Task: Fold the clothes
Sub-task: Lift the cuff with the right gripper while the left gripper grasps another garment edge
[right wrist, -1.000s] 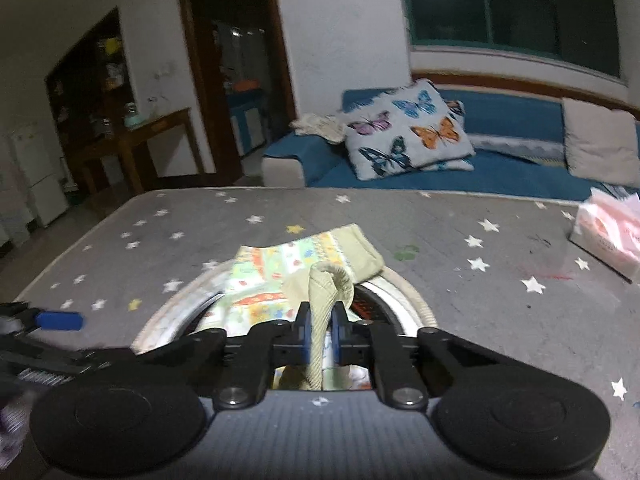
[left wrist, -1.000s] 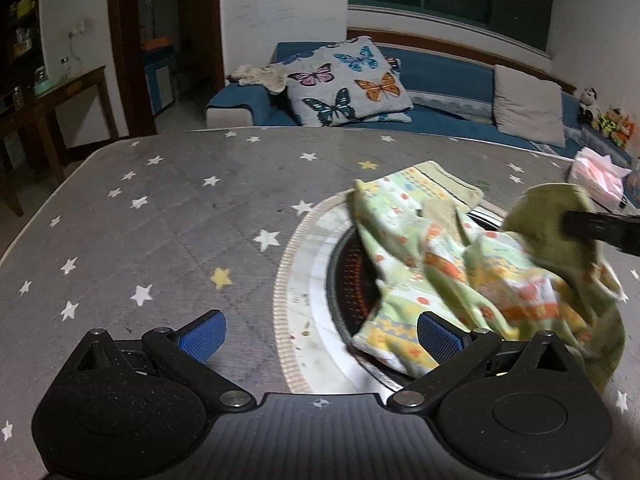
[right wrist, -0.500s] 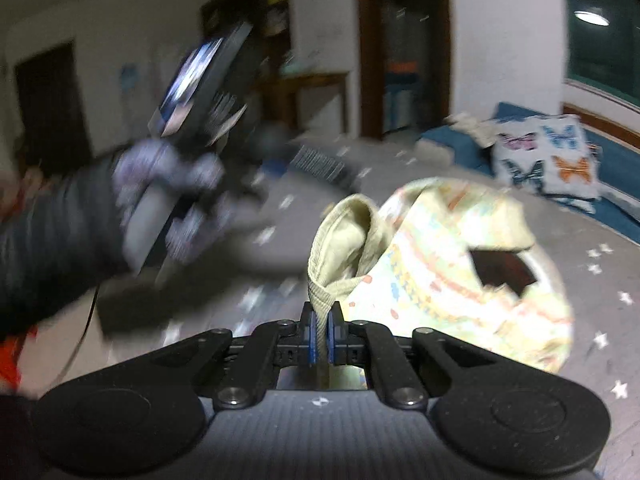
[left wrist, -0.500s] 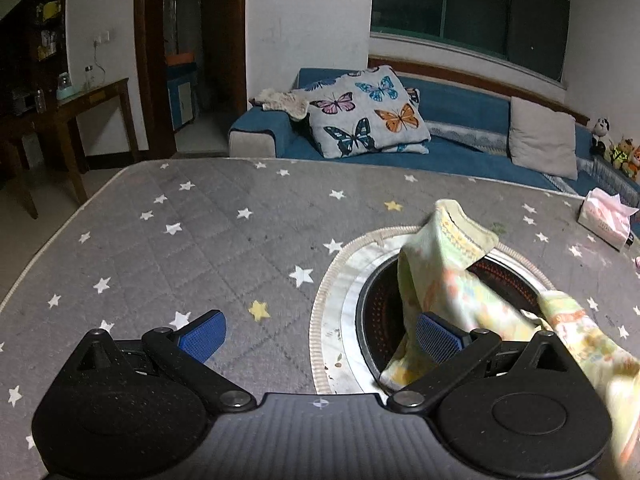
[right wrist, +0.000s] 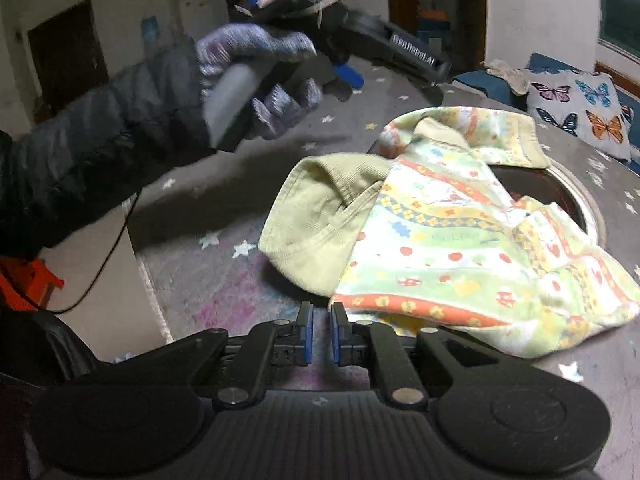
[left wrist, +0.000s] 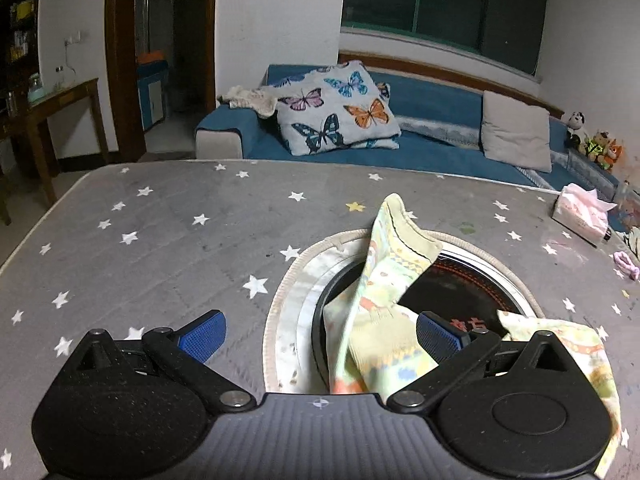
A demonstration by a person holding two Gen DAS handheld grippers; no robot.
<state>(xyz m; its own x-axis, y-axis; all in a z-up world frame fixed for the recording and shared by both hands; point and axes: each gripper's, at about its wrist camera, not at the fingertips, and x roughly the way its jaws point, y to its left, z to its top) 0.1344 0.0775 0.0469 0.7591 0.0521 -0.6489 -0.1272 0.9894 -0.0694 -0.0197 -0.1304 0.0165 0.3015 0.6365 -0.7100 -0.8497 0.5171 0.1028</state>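
A small yellow-green patterned garment [left wrist: 384,300] with an olive waistband lies crumpled over the round burner recess [left wrist: 472,280] of the grey star-print table [left wrist: 180,240]. My left gripper [left wrist: 320,334] is wide open and empty, with the cloth just ahead between its blue pads [left wrist: 202,334]. In the right wrist view the garment [right wrist: 452,232] lies spread just ahead of my right gripper [right wrist: 319,334]. Its pads stand a narrow gap apart with nothing between them. The left gripper [right wrist: 344,74], in a gloved hand, hovers above the table at the upper left.
A tissue pack [left wrist: 580,212] and a pink item [left wrist: 626,264] lie at the table's right edge. A blue sofa with a butterfly pillow [left wrist: 336,108] stands behind the table. The table's near edge [right wrist: 152,280] runs left of my right gripper.
My right gripper let go of the olive waistband and its pads parted slightly; the garment dropped onto the table. The left gripper rose and stayed open.
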